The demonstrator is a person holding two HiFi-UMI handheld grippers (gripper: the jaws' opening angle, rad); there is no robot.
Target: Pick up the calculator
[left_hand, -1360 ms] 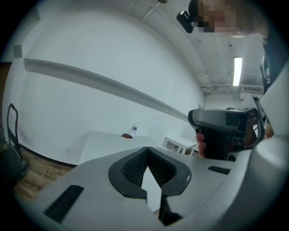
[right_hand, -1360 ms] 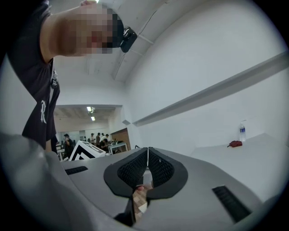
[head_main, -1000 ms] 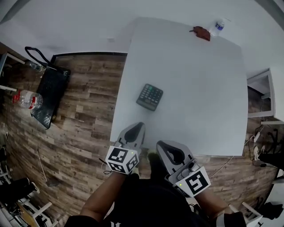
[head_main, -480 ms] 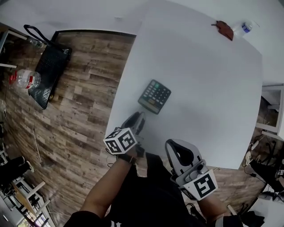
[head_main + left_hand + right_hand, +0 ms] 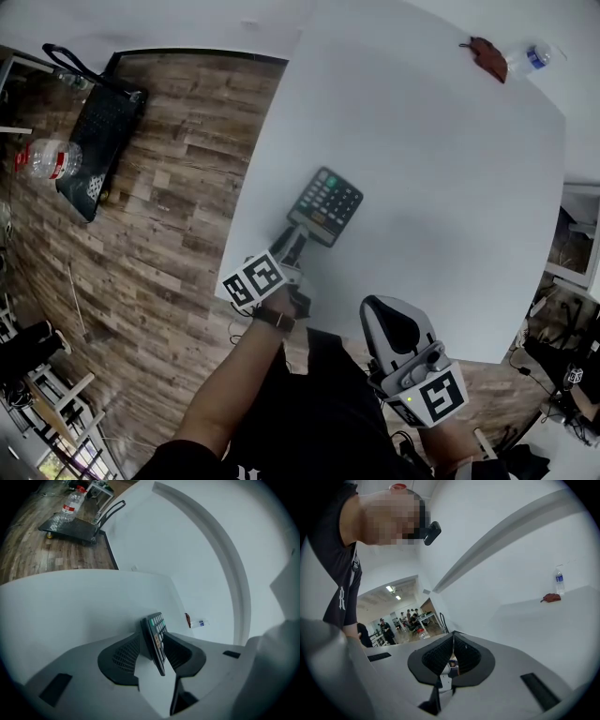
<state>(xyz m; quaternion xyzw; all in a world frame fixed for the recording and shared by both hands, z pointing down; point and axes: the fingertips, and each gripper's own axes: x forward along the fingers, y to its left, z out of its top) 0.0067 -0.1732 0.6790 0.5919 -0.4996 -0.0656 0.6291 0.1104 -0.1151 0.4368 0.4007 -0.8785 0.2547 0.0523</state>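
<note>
The dark calculator (image 5: 325,206) with grey keys lies flat on the white table (image 5: 441,141), close to its near left edge. My left gripper (image 5: 292,246) is rolled on its side at the calculator's near end. In the left gripper view the calculator (image 5: 157,637) shows edge-on between the two dark pads of the left gripper (image 5: 154,633). Its jaws are opening and do not visibly press on it. My right gripper (image 5: 382,319) hangs back at the table's near edge, shut and empty; in its own view the right gripper (image 5: 453,644) has its pads closed together.
A water bottle (image 5: 532,58) and a small red-brown object (image 5: 487,58) sit at the table's far corner. On the wooden floor to the left stand a black cart (image 5: 94,150) and another bottle (image 5: 42,159). People stand in the distance (image 5: 405,618).
My left gripper has dropped and moved forward to the calculator, rolled onto its side, and its jaws have gone from shut to open. The right gripper has drifted slightly lower.
</note>
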